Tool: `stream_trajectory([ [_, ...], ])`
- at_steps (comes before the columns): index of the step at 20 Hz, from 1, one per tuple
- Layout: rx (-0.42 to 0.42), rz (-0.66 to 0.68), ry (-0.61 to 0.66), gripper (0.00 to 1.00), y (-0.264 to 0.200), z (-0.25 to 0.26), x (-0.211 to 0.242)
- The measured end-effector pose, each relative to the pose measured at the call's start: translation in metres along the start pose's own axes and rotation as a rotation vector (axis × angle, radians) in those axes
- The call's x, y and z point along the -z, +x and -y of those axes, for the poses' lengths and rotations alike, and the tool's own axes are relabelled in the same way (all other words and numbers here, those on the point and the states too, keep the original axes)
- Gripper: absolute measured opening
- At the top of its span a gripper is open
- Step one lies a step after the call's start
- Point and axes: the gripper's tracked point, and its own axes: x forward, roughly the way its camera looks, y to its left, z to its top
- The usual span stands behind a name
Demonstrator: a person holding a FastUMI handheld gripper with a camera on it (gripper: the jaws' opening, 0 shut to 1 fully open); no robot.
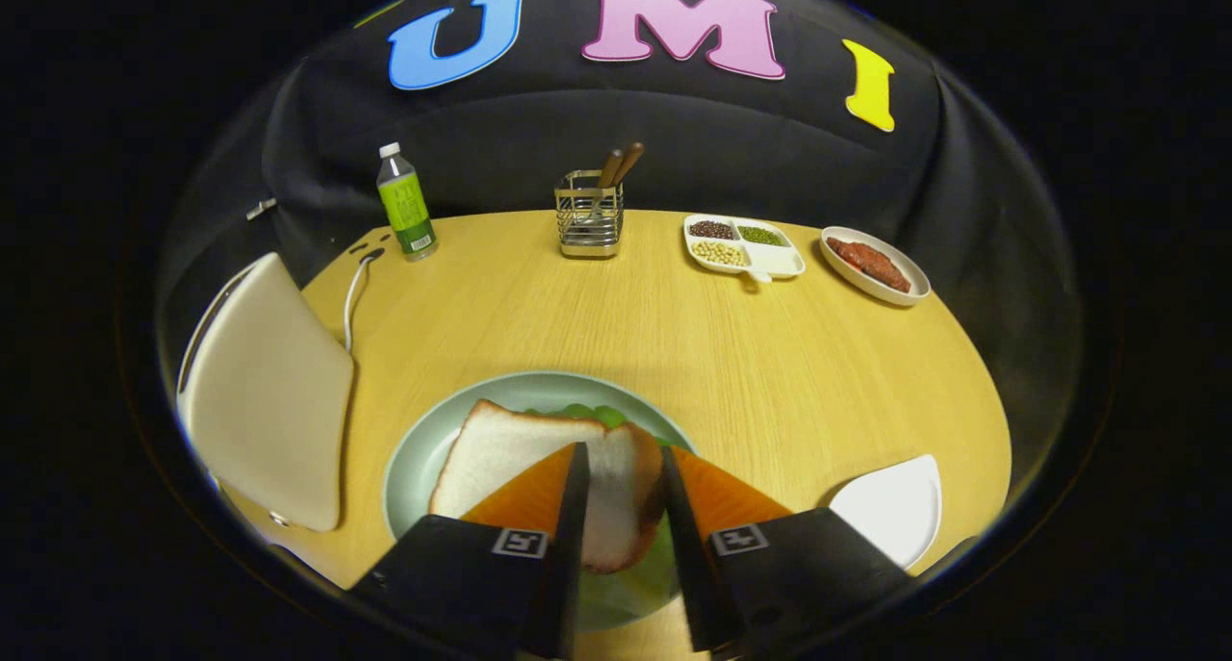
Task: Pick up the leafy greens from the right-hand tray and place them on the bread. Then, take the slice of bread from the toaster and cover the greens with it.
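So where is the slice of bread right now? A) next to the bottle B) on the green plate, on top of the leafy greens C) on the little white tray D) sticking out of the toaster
B: the slice of bread lies on the plate with the leafy greens peeking out behind it, and the gripper has its fingers on either side of the slice's near end.

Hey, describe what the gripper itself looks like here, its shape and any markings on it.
The gripper has two wedge-shaped fingers tapering forward from blocky bases. Each base carries a small square black-and-white marker tag. No cables or sleeve are visible.
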Motion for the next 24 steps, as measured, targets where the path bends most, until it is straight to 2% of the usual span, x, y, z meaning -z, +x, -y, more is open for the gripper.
stream_trajectory([
  [2, 0.008, 0.019, -0.031, 0.73, -0.001, 0.002, -0.007],
  [4, 0.02, 0.02, -0.033, 0.82, -0.003, 0.009, -0.008],
  [5, 0.015, 0.022, -0.019, 0.91, -0.006, 0.011, -0.009],
  [7, -0.002, 0.043, 0.006, 0.97, -0.013, 0.014, -0.016],
  [14, -0.071, 0.174, -0.027, 0.99, -0.069, 0.037, -0.055],
  [24, -0.204, 0.445, -0.055, 0.98, -0.203, 0.076, -0.133],
])
